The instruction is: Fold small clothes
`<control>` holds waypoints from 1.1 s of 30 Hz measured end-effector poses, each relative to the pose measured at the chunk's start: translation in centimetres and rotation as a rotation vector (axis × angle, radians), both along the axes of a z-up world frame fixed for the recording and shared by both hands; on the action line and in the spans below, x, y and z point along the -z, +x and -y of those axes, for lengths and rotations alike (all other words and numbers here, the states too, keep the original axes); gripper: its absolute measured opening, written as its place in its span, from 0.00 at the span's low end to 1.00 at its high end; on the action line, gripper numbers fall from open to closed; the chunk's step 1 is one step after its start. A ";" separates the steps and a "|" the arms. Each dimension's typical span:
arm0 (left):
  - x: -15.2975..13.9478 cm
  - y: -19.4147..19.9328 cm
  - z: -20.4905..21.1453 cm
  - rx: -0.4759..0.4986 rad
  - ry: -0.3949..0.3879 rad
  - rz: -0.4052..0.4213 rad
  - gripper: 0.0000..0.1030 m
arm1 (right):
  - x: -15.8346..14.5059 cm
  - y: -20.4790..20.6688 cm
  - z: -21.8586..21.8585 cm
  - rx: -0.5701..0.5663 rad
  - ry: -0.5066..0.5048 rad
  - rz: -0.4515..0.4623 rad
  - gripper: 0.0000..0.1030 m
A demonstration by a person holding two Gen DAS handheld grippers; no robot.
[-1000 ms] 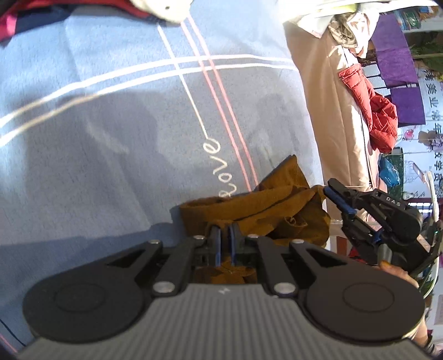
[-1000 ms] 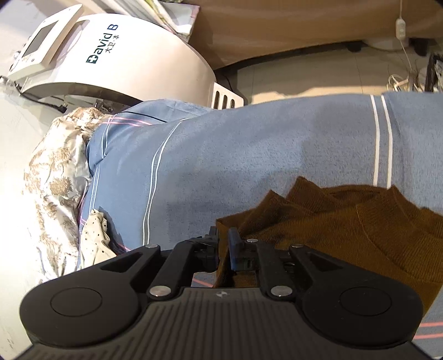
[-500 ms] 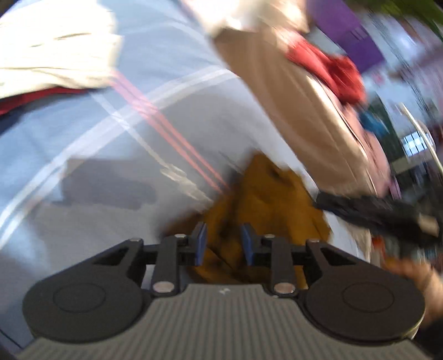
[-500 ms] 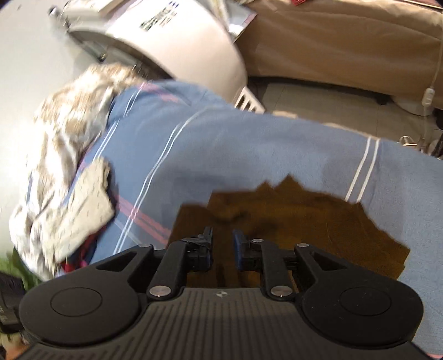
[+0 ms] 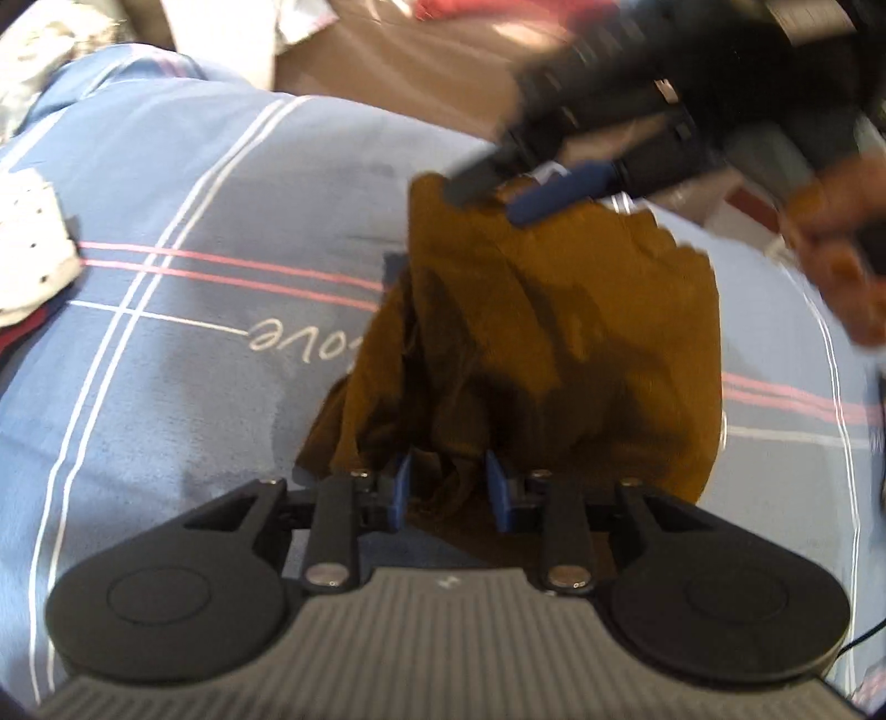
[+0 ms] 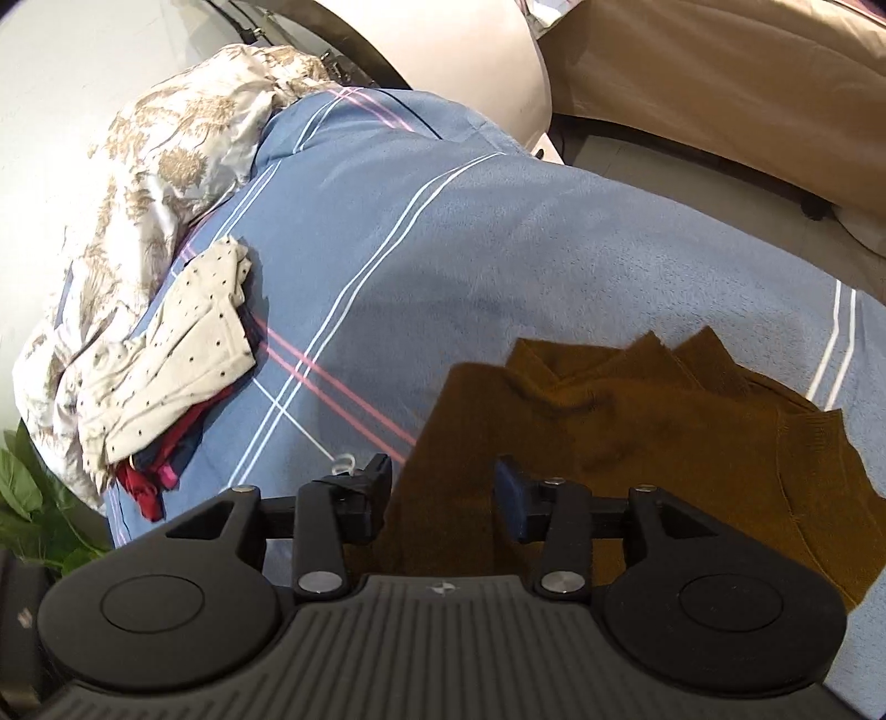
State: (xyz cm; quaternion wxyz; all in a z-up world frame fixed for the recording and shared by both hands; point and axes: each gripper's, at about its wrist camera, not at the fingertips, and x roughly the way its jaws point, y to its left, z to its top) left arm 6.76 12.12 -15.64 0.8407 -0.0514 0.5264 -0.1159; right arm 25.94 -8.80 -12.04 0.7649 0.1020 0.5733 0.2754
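A brown knit garment (image 5: pixel 554 343) (image 6: pixel 637 437) lies rumpled on the blue striped blanket (image 5: pixel 194 387) (image 6: pixel 470 249). My left gripper (image 5: pixel 447 487) hovers at its near edge, jaws a little apart, with a bunched fold of the cloth between the pads and no visible pinch. My right gripper (image 6: pixel 443 490) is over the garment's left part; its jaws are opening and stand wide, a strip of brown cloth lying loose between them. In the left wrist view the right gripper (image 5: pixel 490 199) shows blurred above the garment's far edge, held by a person's hand (image 5: pixel 830 249).
A cream dotted garment (image 6: pixel 177 354) (image 5: pixel 27 255) lies on red cloth (image 6: pixel 144 482) at the blanket's left edge, beside floral bedding (image 6: pixel 155 166). Beyond the blanket stand a white machine (image 6: pixel 443 44) and a beige cover (image 6: pixel 720 83). Green leaves (image 6: pixel 22 498) show at the lower left.
Both grippers were shut on the brown garment a second ago and have opened off it. Both hands rolled and shifted, so the views swung round. The garment now lies spread on the blanket.
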 end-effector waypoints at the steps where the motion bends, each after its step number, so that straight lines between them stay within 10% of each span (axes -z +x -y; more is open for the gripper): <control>1: -0.1 -0.2 -0.1 0.013 -0.009 0.005 0.25 | 0.0 0.2 -0.1 0.010 0.010 -0.005 0.72; 9: 0.1 0.6 -0.1 0.069 -0.035 0.004 0.25 | 0.5 -0.6 0.3 0.028 0.006 -0.016 0.72; 13: 0.4 1.0 0.4 0.077 -0.010 0.007 0.06 | 0.6 -0.7 1.2 0.066 0.001 -0.022 0.72; 28: -0.6 2.7 -9.7 -0.192 -0.003 -0.025 0.11 | 0.9 -2.7 4.6 0.145 -0.003 0.009 0.74; 33: -2.5 1.4 -8.6 -0.110 -0.134 0.040 0.14 | 1.2 -2.3 2.3 0.054 0.031 0.030 0.69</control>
